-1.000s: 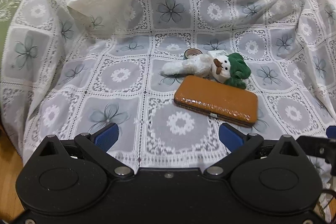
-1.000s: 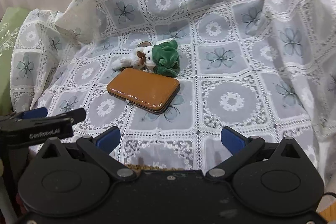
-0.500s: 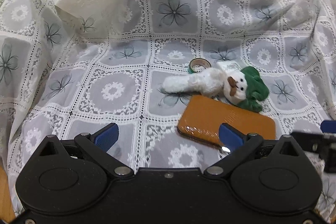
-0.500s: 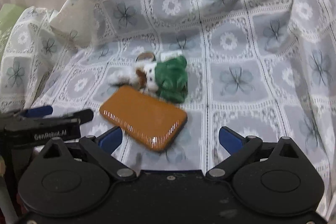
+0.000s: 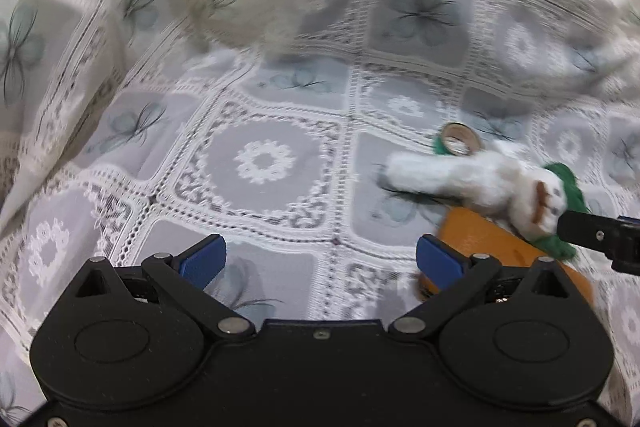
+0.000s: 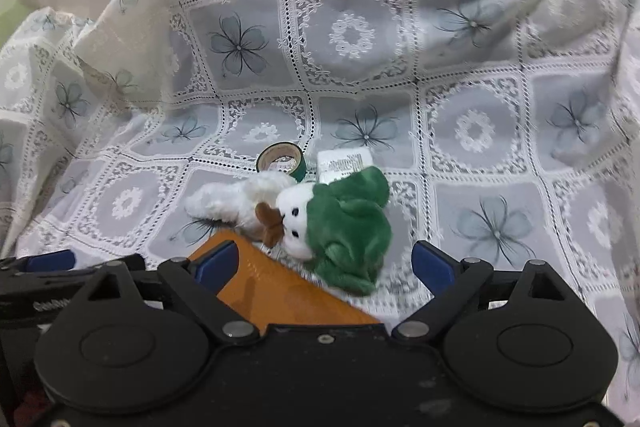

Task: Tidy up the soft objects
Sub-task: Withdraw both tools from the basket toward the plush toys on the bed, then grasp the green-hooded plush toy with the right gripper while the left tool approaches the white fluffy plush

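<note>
A lace floral cover (image 6: 352, 39) drapes a cushioned seat against a pale wall, and on it the green-and-white plush toy (image 6: 320, 223) lies at the 12 o'clock of your right claw (image 6: 326, 261), resting against an orange case (image 6: 280, 291) with a tape roll (image 6: 280, 159) just behind. Your right claw, its jaws just narrowing though nothing is yet between the pads, should straddle the toy's green body and avoid the case's edge. Keep your left claw (image 5: 320, 259) open, empty, clear at 9 o'clock.
</note>
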Demonstrator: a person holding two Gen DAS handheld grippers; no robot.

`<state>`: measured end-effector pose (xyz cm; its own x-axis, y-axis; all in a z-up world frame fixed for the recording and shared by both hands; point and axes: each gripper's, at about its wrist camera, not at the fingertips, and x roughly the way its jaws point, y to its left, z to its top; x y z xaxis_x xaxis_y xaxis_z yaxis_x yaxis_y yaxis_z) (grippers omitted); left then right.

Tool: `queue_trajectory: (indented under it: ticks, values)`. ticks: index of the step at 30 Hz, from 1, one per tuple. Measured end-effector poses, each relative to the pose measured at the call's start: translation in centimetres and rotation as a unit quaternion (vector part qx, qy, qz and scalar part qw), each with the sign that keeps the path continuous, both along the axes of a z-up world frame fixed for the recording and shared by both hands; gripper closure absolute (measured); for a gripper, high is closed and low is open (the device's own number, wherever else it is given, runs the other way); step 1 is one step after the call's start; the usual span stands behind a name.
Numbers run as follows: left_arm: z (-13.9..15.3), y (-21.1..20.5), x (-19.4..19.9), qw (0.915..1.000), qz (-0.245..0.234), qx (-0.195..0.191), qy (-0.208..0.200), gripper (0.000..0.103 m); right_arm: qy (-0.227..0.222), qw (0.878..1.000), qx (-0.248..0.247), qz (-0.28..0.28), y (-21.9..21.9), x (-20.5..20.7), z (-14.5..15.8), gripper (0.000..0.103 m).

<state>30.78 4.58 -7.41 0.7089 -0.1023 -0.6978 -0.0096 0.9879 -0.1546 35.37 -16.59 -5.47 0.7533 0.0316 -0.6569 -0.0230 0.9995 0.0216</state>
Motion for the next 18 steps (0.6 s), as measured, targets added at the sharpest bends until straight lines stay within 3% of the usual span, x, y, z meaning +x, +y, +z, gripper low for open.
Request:
queue_trajectory:
  ticks: [6, 11, 18]
  values:
    - [-1.3, 0.4, 0.5, 0.9999, 0.012, -0.001, 0.008, 0.005, -0.004, 1.000, -0.011, -0.002, 0.8, 2.7, -1.0, 0.011]
    - [-0.9, 0.2, 0.6, 1.0000, 0.002, -0.002, 0.002, 0.005, 0.010, 1.000, -0.013, -0.006, 0.5, 4.2, -2.2, 0.033]
    - [0.5, -0.8, 0.9, 0.9997, -0.017, 0.005, -0.016, 0.005, -0.011, 1.000, 0.003, -0.012, -1.2, 2.4, -2.0, 0.037]
